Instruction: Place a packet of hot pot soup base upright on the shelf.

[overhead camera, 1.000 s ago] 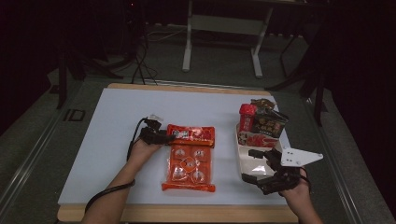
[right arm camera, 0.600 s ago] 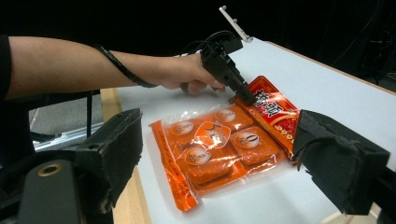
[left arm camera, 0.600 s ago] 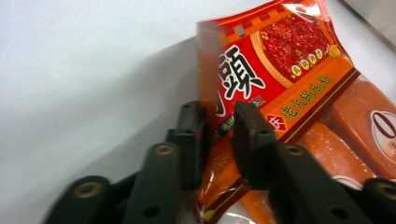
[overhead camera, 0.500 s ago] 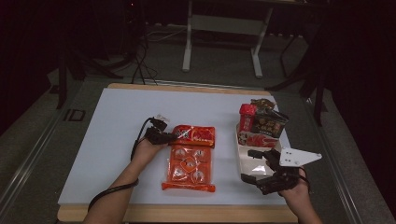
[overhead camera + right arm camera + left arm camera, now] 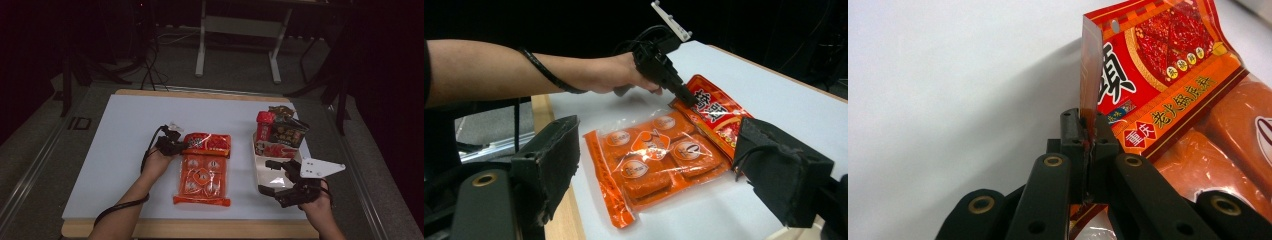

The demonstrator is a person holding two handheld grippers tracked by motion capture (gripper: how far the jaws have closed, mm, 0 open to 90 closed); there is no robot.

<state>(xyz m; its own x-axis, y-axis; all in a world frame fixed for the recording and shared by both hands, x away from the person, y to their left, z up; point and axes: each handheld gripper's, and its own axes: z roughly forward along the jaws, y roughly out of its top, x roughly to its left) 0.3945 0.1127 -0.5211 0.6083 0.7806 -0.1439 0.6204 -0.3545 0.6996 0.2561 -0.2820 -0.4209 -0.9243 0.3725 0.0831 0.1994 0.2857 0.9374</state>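
Orange-red snack packet [image 5: 204, 167] flat at centre of white bench [image 5: 115, 150]; left tool [image 5: 176, 145] has just been closing, now pinching packet's upper left corner edge [image 5: 1088, 100], lifting it slightly. Right tool [image 5: 272, 176] hovers spread wide near bench's right side, beside white tray [image 5: 262, 170] of boxed snacks [image 5: 280, 132]

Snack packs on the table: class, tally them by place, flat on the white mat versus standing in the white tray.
Flat on the mat: 2, the red packet and the orange packet.
Standing in the white tray: about 3, tightly bunched.
Total: about 5.
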